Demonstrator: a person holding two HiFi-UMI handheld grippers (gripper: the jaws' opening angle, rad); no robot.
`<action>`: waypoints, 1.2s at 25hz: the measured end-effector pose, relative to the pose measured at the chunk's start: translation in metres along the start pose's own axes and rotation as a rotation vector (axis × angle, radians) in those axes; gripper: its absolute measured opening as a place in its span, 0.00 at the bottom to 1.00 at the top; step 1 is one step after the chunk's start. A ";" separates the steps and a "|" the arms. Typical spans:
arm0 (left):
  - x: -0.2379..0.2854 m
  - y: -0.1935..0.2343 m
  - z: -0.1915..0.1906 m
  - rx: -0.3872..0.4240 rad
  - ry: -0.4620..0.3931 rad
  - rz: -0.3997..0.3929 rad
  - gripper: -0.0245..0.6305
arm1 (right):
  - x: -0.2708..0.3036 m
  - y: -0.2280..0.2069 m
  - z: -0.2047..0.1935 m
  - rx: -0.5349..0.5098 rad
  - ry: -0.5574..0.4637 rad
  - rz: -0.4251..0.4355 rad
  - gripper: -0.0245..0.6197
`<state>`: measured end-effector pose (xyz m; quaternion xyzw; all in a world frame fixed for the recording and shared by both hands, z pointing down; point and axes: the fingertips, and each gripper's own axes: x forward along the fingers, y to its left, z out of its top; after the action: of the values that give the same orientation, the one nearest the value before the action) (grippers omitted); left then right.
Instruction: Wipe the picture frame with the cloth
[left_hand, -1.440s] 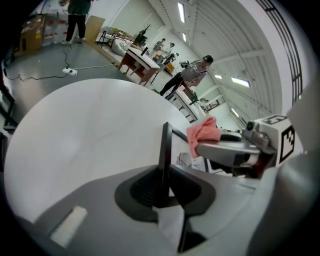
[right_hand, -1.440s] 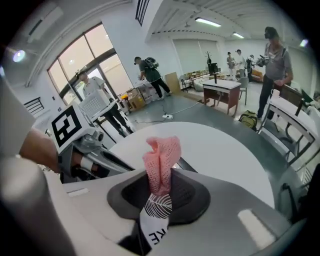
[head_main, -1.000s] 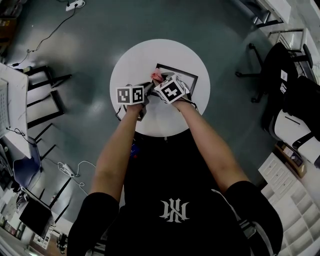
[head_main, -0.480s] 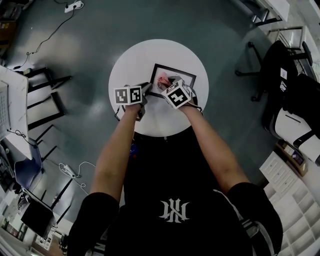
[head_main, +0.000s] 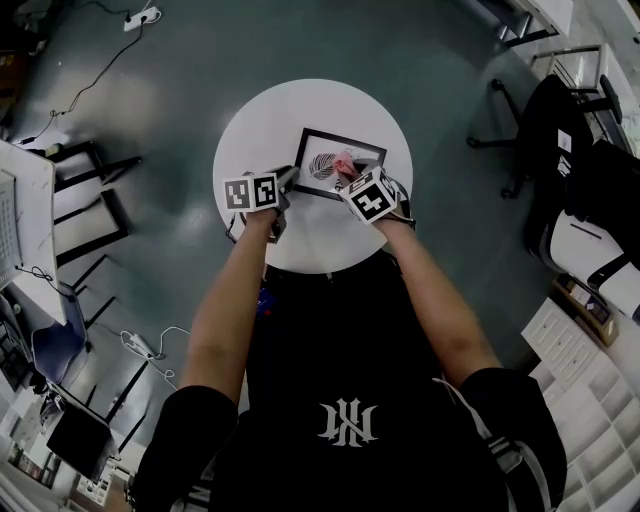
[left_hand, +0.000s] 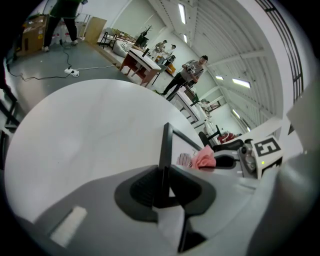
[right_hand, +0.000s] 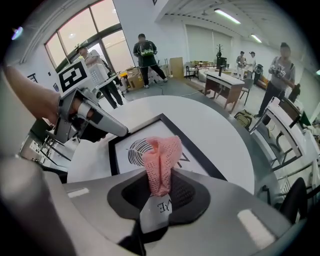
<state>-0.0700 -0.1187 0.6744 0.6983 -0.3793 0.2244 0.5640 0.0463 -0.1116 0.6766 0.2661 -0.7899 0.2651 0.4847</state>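
A black picture frame (head_main: 340, 141) with a white print lies on the round white table (head_main: 270, 115). My left gripper (head_main: 288, 180) is shut on the frame's near left edge (left_hand: 165, 145), which stands thin between its jaws. My right gripper (head_main: 350, 172) is shut on a pink mesh cloth (right_hand: 161, 160) and holds it over the glass, beside the dark spiral print (right_hand: 136, 151). In the left gripper view the pink cloth (left_hand: 204, 158) shows just past the frame edge. The right gripper view shows the left gripper (right_hand: 120, 131) at the frame's left corner.
Black chairs (head_main: 575, 150) stand to the right of the table, and a desk with dark legs (head_main: 60, 190) to the left. Cables and a power strip (head_main: 140, 16) lie on the floor. Several people (right_hand: 145, 55) stand in the room behind.
The right gripper with the pink cloth has moved right across the frame's glass. The frame sits slightly further left and back. The left gripper keeps its hold on the frame's edge.
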 end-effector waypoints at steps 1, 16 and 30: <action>0.000 0.000 0.000 0.000 0.000 0.001 0.14 | -0.002 -0.002 -0.003 -0.001 0.005 -0.006 0.15; 0.002 -0.001 0.000 -0.001 0.005 -0.001 0.15 | -0.031 -0.036 -0.043 -0.171 0.124 -0.147 0.15; 0.001 0.001 -0.001 -0.015 -0.006 -0.013 0.15 | -0.042 -0.012 -0.002 0.112 -0.068 -0.003 0.15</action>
<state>-0.0700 -0.1177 0.6756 0.6969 -0.3782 0.2160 0.5697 0.0722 -0.1116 0.6414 0.3027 -0.7895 0.2991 0.4423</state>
